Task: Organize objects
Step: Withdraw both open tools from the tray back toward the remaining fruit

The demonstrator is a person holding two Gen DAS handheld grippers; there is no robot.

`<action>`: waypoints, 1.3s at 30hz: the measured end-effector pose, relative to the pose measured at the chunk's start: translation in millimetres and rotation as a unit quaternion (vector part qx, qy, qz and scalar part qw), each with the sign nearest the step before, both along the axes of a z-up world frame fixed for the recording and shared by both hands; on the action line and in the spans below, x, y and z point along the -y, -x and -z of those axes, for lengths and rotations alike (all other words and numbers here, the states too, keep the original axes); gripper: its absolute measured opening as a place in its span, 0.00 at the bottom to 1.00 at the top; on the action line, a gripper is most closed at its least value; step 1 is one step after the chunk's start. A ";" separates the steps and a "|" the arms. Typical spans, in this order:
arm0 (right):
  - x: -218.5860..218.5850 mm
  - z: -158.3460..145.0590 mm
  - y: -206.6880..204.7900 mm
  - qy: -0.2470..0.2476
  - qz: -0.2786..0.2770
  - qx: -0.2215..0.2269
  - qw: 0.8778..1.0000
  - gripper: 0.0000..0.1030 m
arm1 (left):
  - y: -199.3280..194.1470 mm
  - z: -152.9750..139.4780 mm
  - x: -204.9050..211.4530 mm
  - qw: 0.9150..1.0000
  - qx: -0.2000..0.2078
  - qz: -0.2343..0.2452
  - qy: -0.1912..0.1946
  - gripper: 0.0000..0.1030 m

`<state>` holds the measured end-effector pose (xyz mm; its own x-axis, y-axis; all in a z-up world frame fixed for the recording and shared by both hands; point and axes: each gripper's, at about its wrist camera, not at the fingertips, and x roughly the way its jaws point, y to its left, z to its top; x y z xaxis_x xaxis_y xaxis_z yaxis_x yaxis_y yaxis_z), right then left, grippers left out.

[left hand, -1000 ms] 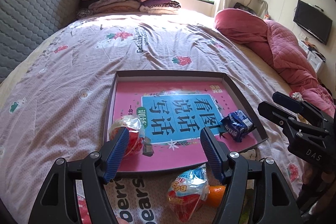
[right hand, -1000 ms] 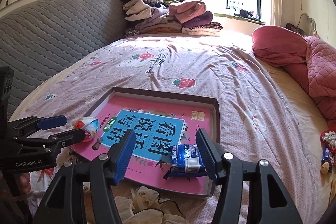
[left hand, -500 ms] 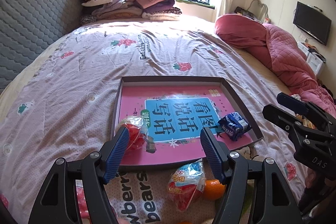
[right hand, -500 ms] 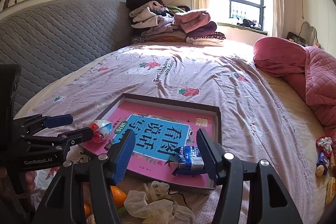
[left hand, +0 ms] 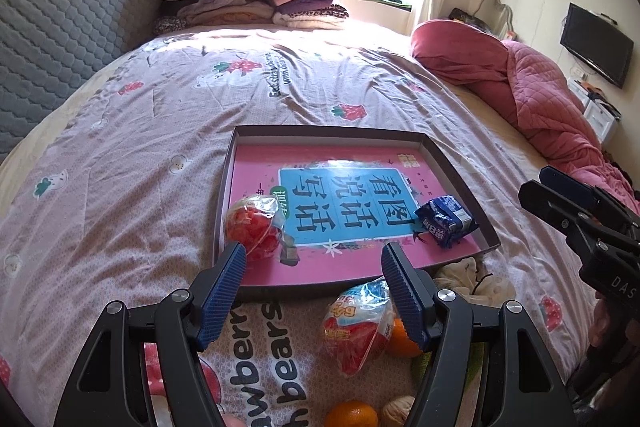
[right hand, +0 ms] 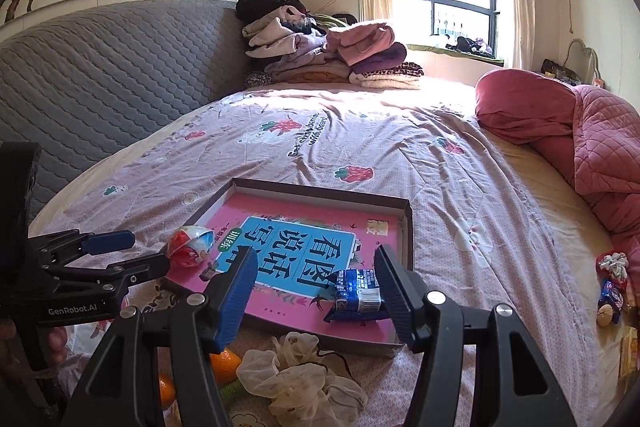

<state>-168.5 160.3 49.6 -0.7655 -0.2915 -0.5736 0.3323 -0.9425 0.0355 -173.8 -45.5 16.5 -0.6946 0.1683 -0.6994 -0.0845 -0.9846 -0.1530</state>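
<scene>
The left gripper [left hand: 312, 267] and right gripper [right hand: 314, 271] both stand wide open and hold nothing. Inside the shallow box tray [left hand: 448, 163], on the pink book cover, lie a wrapped red toy egg [left hand: 254, 223] at its near-left corner and a blue snack packet [left hand: 444, 221] near its right wall. Judged unfinished: a second wrapped egg [left hand: 358, 325], oranges [left hand: 352, 415] and a cream scrunchie [right hand: 300, 375] remain on the bedspread [left hand: 120, 167] before the tray's near rim. The tray centre and far half are free; the low rim needs clearing.

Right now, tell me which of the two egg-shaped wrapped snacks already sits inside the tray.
The wrapped egg at the tray's near left corner. The other egg lies outside on the bedsheet, against an orange.
</scene>
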 end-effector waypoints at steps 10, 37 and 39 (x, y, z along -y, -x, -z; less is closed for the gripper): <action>-3.1 0.3 -8.3 -0.006 0.004 -0.004 1.000 0.59 | -8.8 11.1 -0.6 1.000 0.014 0.004 -0.001 0.70; 6.7 12.3 -46.5 -0.021 -0.011 0.003 1.000 0.59 | -40.3 24.6 -6.4 0.999 0.031 0.022 0.000 0.70; 7.4 14.3 -51.0 -0.022 -0.013 0.005 1.000 0.59 | -44.2 25.8 -5.7 0.999 0.033 0.023 0.000 0.70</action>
<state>-117.5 152.9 35.3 -0.7523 -0.2854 -0.5938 0.3562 -0.9344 -0.0021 -129.5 -39.9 -9.3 -0.6393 0.1983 -0.7430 -0.1186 -0.9800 -0.1595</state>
